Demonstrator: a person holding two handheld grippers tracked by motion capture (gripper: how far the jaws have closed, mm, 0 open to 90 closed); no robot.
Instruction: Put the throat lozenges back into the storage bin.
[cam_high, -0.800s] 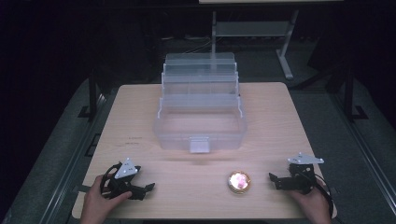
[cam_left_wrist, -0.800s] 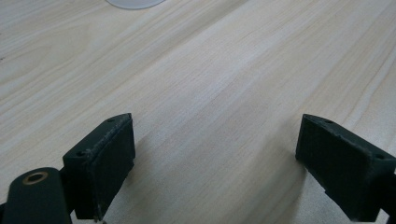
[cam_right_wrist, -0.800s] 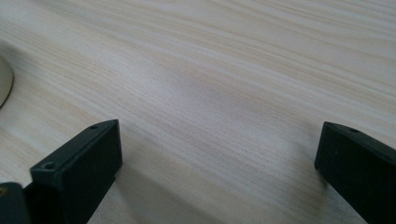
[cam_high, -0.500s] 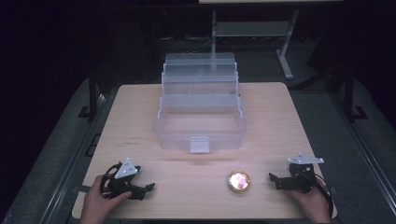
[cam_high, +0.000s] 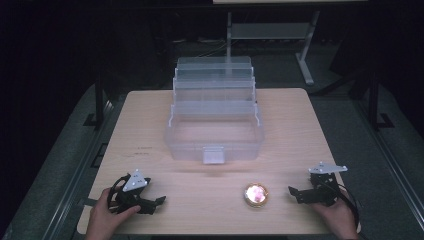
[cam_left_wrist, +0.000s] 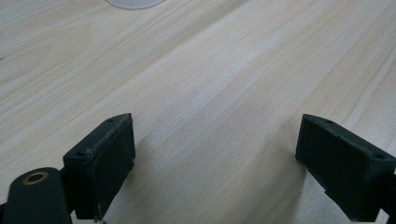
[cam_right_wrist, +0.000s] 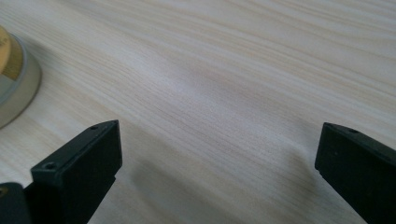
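A clear plastic tiered box (cam_high: 215, 117) stands open in the middle of the wooden table (cam_high: 295, 130), its trays stepped back. A small round tin (cam_high: 256, 194) with a gold rim and pinkish lid lies near the front edge, right of centre; its edge shows at the left in the right gripper view (cam_right_wrist: 14, 79). My left gripper (cam_high: 159, 201) rests on the table at the front left, jaws wide apart over bare wood (cam_left_wrist: 215, 154). My right gripper (cam_high: 292, 191) rests at the front right, open too (cam_right_wrist: 217, 172), pointing toward the tin.
A metal stand (cam_high: 270, 30) is on the dark floor behind the table. Dark floor surrounds the table on all sides. A pale rounded object (cam_left_wrist: 133, 3) peeks in at the top of the left gripper view.
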